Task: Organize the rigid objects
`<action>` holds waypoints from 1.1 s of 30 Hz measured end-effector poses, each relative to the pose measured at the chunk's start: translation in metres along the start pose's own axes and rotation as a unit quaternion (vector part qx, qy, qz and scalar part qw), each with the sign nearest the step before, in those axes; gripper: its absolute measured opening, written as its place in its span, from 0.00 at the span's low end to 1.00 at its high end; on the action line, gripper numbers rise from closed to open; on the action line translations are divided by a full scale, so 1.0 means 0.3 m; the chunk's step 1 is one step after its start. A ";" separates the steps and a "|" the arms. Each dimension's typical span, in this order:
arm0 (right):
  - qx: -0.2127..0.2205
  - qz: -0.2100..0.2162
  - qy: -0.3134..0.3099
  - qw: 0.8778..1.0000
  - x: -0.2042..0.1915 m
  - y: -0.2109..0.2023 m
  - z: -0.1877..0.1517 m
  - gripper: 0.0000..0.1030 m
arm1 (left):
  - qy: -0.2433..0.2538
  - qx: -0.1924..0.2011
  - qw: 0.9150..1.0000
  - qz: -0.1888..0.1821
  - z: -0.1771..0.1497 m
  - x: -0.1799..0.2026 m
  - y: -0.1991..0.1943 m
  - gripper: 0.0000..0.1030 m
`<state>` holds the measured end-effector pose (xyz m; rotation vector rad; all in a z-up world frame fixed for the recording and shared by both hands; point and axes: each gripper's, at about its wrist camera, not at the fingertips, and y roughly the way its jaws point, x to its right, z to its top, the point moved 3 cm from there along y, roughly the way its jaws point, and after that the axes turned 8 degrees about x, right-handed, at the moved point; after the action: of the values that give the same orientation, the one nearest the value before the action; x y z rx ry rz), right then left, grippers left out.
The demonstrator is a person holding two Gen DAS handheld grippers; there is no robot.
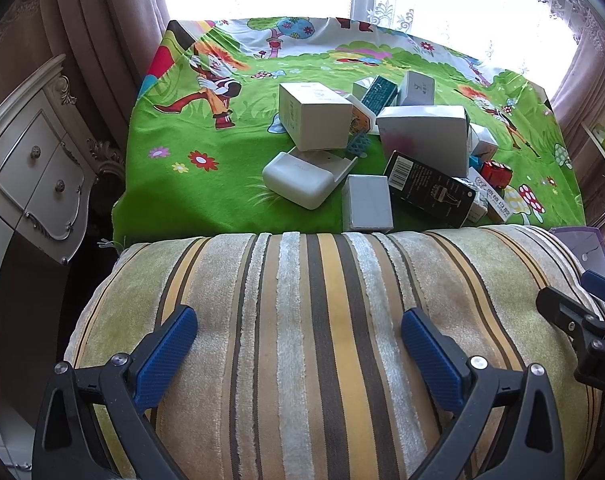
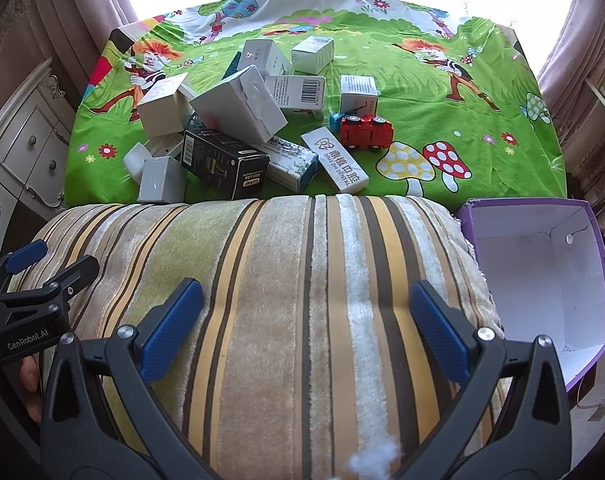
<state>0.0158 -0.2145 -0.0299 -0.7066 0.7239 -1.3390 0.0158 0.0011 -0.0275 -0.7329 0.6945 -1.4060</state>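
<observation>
A heap of small boxes lies on a table under a green cartoon cloth [image 1: 206, 200] [image 2: 462, 92]. It includes a black box [image 1: 430, 190] [image 2: 226, 166], a large white box [image 1: 316, 116] [image 2: 160, 106], a grey box [image 1: 424, 136] [image 2: 238, 106], a white case [image 1: 296, 180], a white dental box [image 2: 334, 160] and a red toy car [image 2: 366, 132] [image 1: 496, 174]. My left gripper [image 1: 298, 340] and right gripper [image 2: 306, 316] are both open and empty, hovering over a striped cushion [image 1: 302, 320] [image 2: 282, 280], short of the heap.
An open purple box with a white inside [image 2: 542, 276] stands right of the cushion; its corner shows in the left wrist view [image 1: 582, 248]. A cream carved cabinet [image 1: 34, 168] [image 2: 22, 148] stands left of the table. Curtains and a bright window lie behind.
</observation>
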 end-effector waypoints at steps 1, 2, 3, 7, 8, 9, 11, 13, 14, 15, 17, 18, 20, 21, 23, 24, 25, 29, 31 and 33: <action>0.001 0.000 0.001 1.000 0.000 -0.001 -0.002 1.00 | 0.000 0.000 1.000 0.000 0.000 0.000 0.000 1.00; 0.002 0.000 0.001 1.000 0.000 -0.001 -0.001 1.00 | 0.000 0.000 1.000 0.000 0.000 0.000 0.001 1.00; 0.002 0.001 0.001 1.000 0.001 -0.001 -0.002 1.00 | 0.000 0.000 1.000 0.000 0.001 -0.001 0.001 1.00; 0.005 0.001 0.002 1.000 0.002 -0.003 -0.003 1.00 | 0.000 0.000 1.000 0.000 0.000 0.000 0.001 1.00; 0.007 0.002 0.003 1.000 0.002 -0.003 -0.004 1.00 | 0.000 0.000 1.000 0.000 0.000 0.000 0.001 1.00; 0.009 0.002 0.003 1.000 0.002 -0.003 -0.005 1.00 | 0.000 0.000 1.000 0.000 0.000 -0.001 0.001 1.00; 0.011 0.004 0.005 1.000 0.004 -0.004 -0.006 1.00 | 0.000 0.000 1.000 0.001 -0.002 0.002 0.001 1.00; 0.012 0.003 0.005 1.000 0.004 -0.004 -0.007 1.00 | 0.000 0.000 1.000 0.001 -0.002 0.003 0.001 1.00; 0.012 0.003 0.004 1.000 0.004 -0.004 -0.007 1.00 | 0.000 -0.001 1.000 0.001 -0.003 0.004 0.002 1.00; 0.012 0.003 0.005 1.000 0.004 -0.004 -0.007 1.00 | 0.000 -0.001 1.000 0.001 -0.003 0.004 0.002 1.00; 0.011 0.002 0.003 1.000 0.001 -0.003 -0.007 1.00 | 0.000 -0.001 1.000 0.002 -0.008 0.008 0.003 1.00; 0.010 0.000 0.001 1.000 -0.001 -0.001 -0.007 1.00 | 0.000 -0.001 1.000 0.002 -0.008 0.007 0.004 1.00; 0.009 -0.001 0.000 1.000 -0.001 0.000 -0.006 1.00 | -0.002 -0.002 1.000 0.001 -0.008 0.004 0.007 1.00; 0.008 0.000 0.000 1.000 0.000 0.002 -0.005 1.00 | -0.003 -0.002 1.000 0.001 -0.008 0.003 0.007 1.00; 0.007 0.002 0.000 1.000 0.003 0.005 -0.003 1.00 | -0.005 -0.002 1.000 -0.001 -0.009 0.003 0.007 1.00; 0.006 0.004 0.000 1.000 0.005 0.006 -0.001 1.00 | -0.006 -0.001 1.000 -0.001 -0.006 0.001 0.006 1.00; 0.005 0.006 0.001 1.000 0.007 0.008 0.000 1.00 | -0.007 0.000 1.000 -0.002 -0.007 0.001 0.004 1.00; 0.002 0.022 0.005 1.000 0.018 0.005 0.003 1.00 | -0.014 0.004 1.000 -0.008 -0.005 -0.005 0.000 1.00; -0.007 0.034 0.000 0.999 0.023 0.007 0.008 1.00 | -0.015 0.006 1.000 -0.010 -0.006 -0.010 -0.004 1.00; -0.018 0.044 -0.006 0.999 0.028 0.013 0.014 1.00 | -0.016 0.007 1.000 -0.011 -0.003 -0.010 -0.007 1.00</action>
<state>0.0222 -0.2223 -0.0309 -0.7033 0.7633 -1.2441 0.0138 0.0040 -0.0264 -0.7518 0.6539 -1.4148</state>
